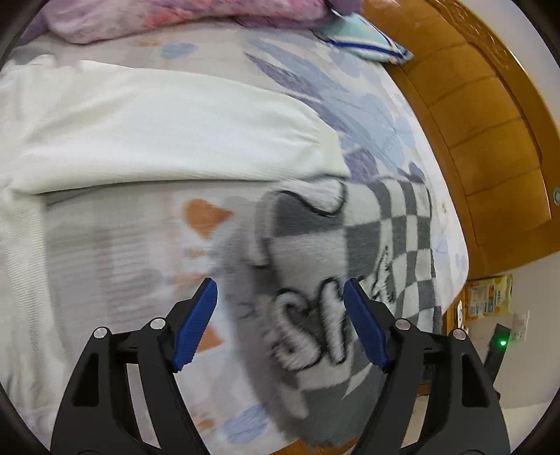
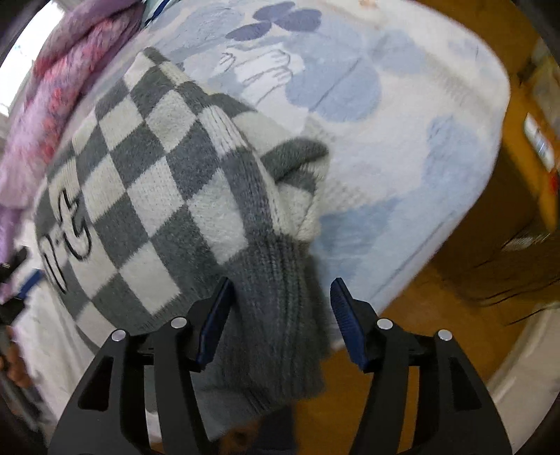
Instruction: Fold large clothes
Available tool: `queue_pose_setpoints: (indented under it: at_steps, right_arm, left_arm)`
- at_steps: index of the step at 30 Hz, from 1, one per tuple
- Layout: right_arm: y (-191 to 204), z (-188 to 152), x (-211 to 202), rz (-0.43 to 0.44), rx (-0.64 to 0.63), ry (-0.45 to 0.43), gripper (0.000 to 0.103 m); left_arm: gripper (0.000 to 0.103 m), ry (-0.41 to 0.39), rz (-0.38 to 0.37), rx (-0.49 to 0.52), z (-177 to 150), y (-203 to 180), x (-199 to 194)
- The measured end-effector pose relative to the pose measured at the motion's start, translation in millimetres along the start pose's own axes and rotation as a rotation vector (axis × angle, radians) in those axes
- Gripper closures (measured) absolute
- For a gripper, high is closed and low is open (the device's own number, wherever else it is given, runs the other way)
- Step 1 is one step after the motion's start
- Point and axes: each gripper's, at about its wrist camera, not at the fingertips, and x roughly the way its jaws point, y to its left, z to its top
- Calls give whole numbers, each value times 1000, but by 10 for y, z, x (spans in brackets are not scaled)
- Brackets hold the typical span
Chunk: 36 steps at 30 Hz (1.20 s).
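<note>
Floral bed (image 1: 378, 105), checkered sweater (image 2: 147, 182) bunched at its near edge, fold barely begun.
Left hand-held gripper (image 1: 280, 322) and right hand-held gripper (image 2: 280, 315) both stand spread over the knit, pinching nothing. Only the left view shows a white garment (image 1: 157, 129) and wooden footboard (image 1: 490, 133); the right shows the grey ribbed hem (image 2: 280, 297).

I see the sweater (image 1: 315, 252) lying on the bed (image 1: 378, 115), near its edge. Behind it lies a second garment (image 1: 157, 133). Pillows (image 1: 147, 17) rest at the far end.
</note>
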Motion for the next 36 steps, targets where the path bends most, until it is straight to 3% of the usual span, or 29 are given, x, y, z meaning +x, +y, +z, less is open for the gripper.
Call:
queue_pose_setpoints:
  at_steps: [2, 6, 11, 14, 20, 22, 27, 36]
  right_arm:
    - [150, 0, -161, -57, -95, -21, 48]
    - [726, -62, -583, -17, -245, -72, 48]
    - [1660, -298, -959, 153, -329, -93, 48]
    - [2330, -604, -1326, 254, -374, -120, 48]
    - [3183, -1118, -2038, 375, -412, -164, 39]
    - [3402, -1309, -2306, 386, -429, -184, 39]
    - [3646, -1610, -2872, 388, -470, -251, 25]
    - [3636, -1872, -3590, 386, -524, -355, 17]
  left_arm:
    - [22, -30, 28, -27, -64, 177, -310]
    - [19, -86, 107, -59, -227, 544, -937]
    - [13, -156, 193, -80, -451, 992, -1772]
    - [12, -193, 253, -86, -562, 1210, -2277]
    - [9, -263, 355, -4, -816, 1355, -3217]
    - [8, -280, 354, 12, -908, 1367, -3484]
    - [6, -347, 373, 38, -1126, 1292, -4171]
    - [5, -432, 410, 39, -1410, 937, -4895]
